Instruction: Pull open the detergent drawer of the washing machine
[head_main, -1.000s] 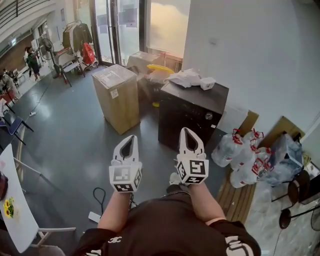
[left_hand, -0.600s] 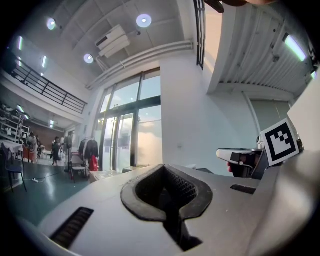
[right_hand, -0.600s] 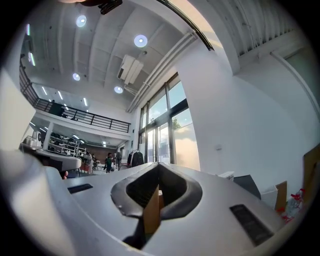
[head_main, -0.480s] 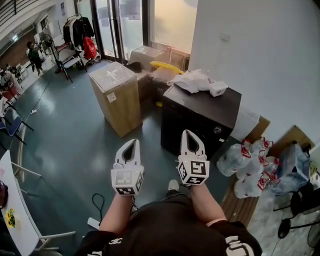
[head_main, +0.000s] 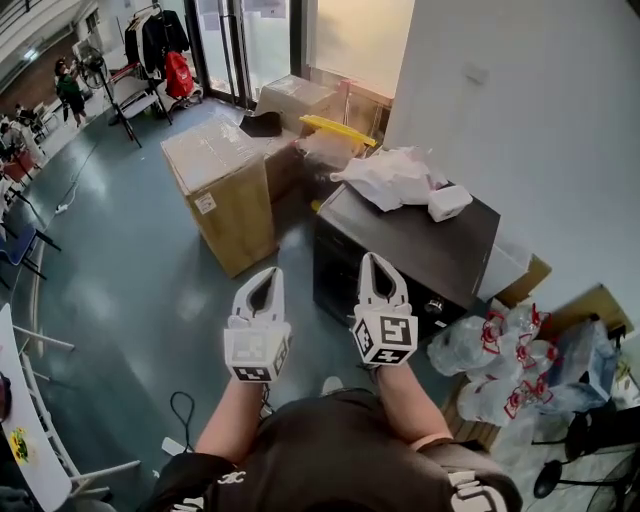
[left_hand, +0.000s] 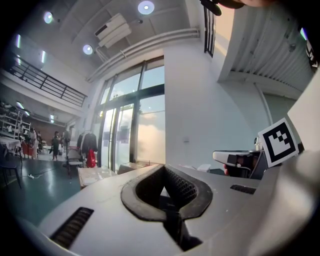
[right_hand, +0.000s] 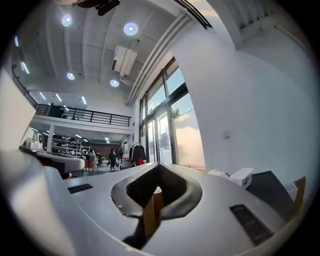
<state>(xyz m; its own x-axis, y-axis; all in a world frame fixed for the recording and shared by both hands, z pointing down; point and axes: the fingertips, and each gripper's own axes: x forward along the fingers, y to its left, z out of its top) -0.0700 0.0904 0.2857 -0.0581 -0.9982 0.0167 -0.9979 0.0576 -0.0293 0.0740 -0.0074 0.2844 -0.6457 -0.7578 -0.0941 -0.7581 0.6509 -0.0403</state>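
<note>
Approach stage, with no contact yet on the washing machine (head_main: 430, 250). Note both tools held level on the near side of the machine and apart from it: left gripper (head_main: 268, 274) off the machine's front left corner, right gripper (head_main: 372, 260) just short of the machine's dark front panel (head_main: 335, 262). Read the left gripper as fully closed and empty, with pads together at the tips and only the loop-shaped gap behind them. Read the right gripper likewise as closed, with nothing clamped. Expect the detergent drawer on the upper band of the machine's front, the same face as the round knob (head_main: 433, 304); cannot make out its outline or handle recess against the black finish. Disregard the white bags (head_main: 395, 178) and the small white box (head_main: 447, 203) lying on top of the machine. For the next move, as a judgement only: close the remaining distance to the machine's front, part the jaws of one tool, catch the drawer's lip, then pull straight away from the machine, level, to avoid binding
</note>
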